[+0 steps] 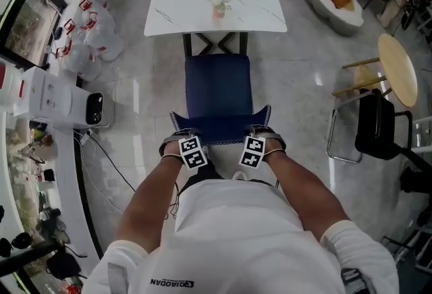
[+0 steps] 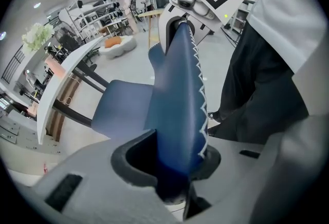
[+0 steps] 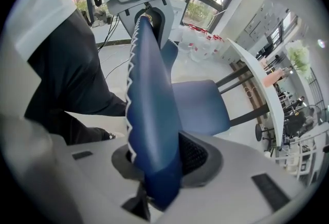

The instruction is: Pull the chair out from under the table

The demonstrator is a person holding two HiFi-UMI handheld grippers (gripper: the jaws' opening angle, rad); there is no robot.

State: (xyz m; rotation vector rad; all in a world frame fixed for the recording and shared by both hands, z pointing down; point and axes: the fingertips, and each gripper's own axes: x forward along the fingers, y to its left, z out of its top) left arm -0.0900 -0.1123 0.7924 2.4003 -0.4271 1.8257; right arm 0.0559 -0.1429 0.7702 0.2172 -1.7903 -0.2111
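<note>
Tabletop [image 1: 169,16] sat at the far end of the floor [image 1: 297,104]. The chair [image 1: 218,87] was mostly clear of it, and only the front edge of the seat lay at or just under the near rim. So this looked like the late part of the pull.

To do it well, you needed to draw both hands back evenly and straight toward yourself, because uneven pull would have yawed the chair on that glossy floor. Your body stood right behind the backrest [image 1: 219,125], so you likely had to step back to make room. Best to slide the chair low and not lever the top edge, since tipping it could have lifted the front legs.

The left gripper [image 2: 169,161] held the backrest's left end and the right gripper [image 3: 159,161] its right end. Each pair of jaws pinched the blue padded panel, with the stitched edge on your side. The grip looked firm but sat on a thin, soft panel, so a hard tug might have slipped it.

Facing: the seat front pointed at the tabletop and the backrest toward you. The seat's long axis ran from the tabletop to you, roughly centred on the table's frame. The backrest's top edge ran crosswise, from one gripper to the other.
</note>
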